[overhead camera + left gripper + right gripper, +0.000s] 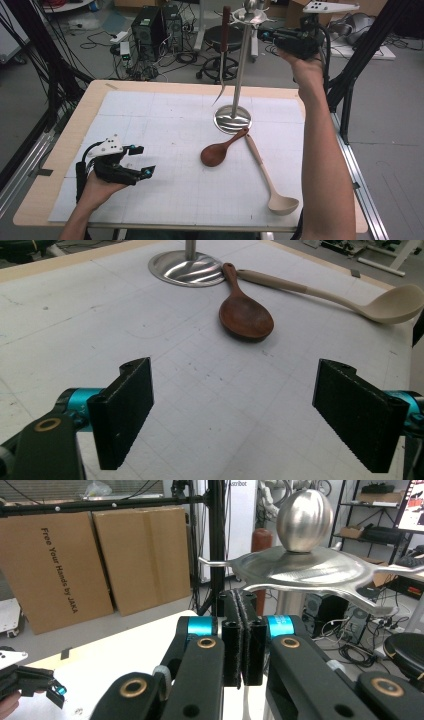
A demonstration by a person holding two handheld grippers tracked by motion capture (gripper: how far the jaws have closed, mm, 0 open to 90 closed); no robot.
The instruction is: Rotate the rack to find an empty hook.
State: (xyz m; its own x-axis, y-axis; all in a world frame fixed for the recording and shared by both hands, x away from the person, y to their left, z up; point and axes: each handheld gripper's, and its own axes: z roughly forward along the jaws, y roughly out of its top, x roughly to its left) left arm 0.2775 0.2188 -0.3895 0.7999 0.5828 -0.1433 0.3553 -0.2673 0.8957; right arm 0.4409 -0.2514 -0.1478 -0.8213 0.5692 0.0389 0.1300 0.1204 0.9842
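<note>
- Right tongs (267,35) are up at the top of the steel rack (239,75), jaws clenched flat together. In the right gripper view the pads meet with something pale just below them, too hidden to tell whether it is gripped.
- A dark-handled utensil (223,55) hangs from the rack's top plate (300,572), its tip dangling just above the surface (165,150). Risk here: the right tongs sit close beside that plate, and a careless swing could knock the hanging utensil off its hook or rock the whole rack on its round base (232,119).
- The brown wooden spoon (217,151) lies with its handle tip touching the base; the pale ladle (270,180) lies just beside it, handles nearly crossing. Grab one sloppily and the other gets dragged along.
- Left tongs (141,161) rest low at the near left, released, jaws spread wide, aimed toward the spoon (245,315) and well apart from it.
- Right forearm is raised steeply, wrist bent toward the rack; left hand sits down by the surface.
</note>
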